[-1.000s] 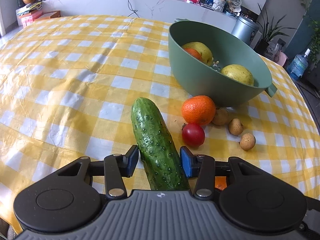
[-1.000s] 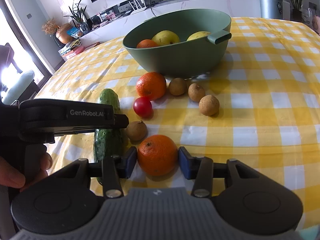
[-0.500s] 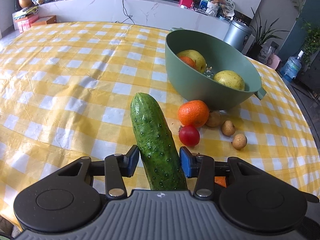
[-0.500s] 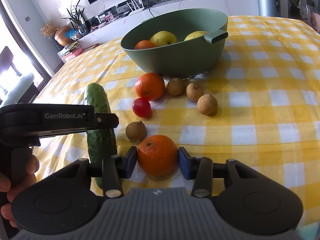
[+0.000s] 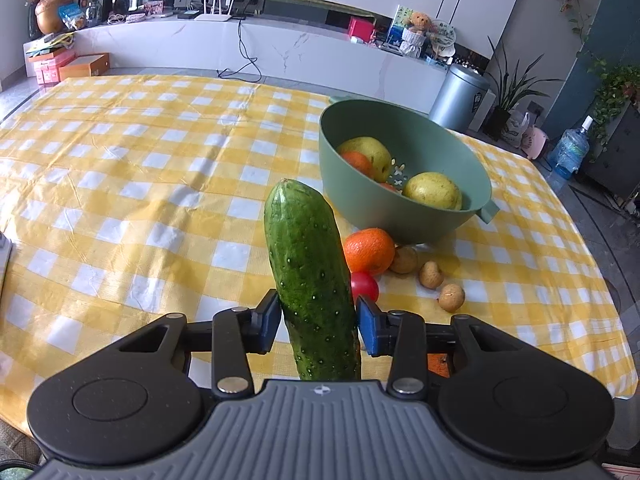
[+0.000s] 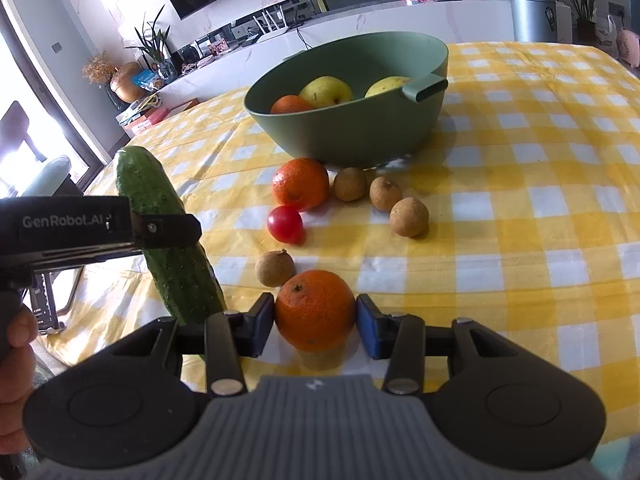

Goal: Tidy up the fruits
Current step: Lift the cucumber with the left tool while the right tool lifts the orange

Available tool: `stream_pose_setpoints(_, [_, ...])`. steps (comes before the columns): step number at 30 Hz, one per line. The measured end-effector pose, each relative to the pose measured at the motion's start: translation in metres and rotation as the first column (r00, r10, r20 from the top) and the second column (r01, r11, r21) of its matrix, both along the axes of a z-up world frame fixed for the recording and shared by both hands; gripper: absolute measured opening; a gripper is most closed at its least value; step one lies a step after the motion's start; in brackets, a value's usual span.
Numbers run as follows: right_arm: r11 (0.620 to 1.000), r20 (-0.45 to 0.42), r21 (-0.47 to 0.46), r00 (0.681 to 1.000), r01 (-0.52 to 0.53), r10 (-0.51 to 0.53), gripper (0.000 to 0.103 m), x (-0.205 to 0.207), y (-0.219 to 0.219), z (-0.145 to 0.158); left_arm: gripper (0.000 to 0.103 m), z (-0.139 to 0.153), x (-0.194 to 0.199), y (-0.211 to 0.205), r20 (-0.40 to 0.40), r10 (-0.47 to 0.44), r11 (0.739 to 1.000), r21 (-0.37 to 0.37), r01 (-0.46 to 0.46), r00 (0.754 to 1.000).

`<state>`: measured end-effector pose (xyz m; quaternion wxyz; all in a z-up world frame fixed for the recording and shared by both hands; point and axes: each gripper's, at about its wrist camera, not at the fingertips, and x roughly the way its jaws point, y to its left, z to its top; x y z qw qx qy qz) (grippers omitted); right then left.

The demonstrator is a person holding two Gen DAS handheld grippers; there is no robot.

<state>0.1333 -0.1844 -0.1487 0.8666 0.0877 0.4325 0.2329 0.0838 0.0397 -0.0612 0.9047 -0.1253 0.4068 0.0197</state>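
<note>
Yellow-and-white checked cloth covers the table, with a white counter and a grey bin along the back of the room.

At centre frame of the left wrist view, the cucumber stands tilted up off the cloth, pinched near its lower part between the blue pads of the left gripper; its free end points towards the green bowl in the middle right. In the right wrist view the same cucumber shows at the left, clearly raised above the table.

The right gripper has its pads against both sides of a near orange at lower centre; the fruit looks to sit on or barely above the cloth, and I cannot tell which.

Loose on the cloth between the grippers and the bowl lie a second orange, a cherry tomato, and four small brown fruits, probably longans: one touching the near orange, three in a row just beside the bowl. Inside the bowl are two yellow-green apples and another orange.

My judgement: both hands are at the carry step, each with an item gripped. The next move calls for raising each clear of the loose fruit, bringing it over the bowl's rim and releasing low, one hand at a time so they do not collide.
</note>
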Motion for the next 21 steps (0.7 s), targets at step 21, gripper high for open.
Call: stream_pose_setpoints(21, [0.999, 0.084, 0.033, 0.996, 0.025, -0.027, 0.042, -0.009, -0.011, 0.025, 0.042, 0.043, -0.011, 0.007, 0.163, -0.012, 1.0, -0.019, 0.015, 0.987])
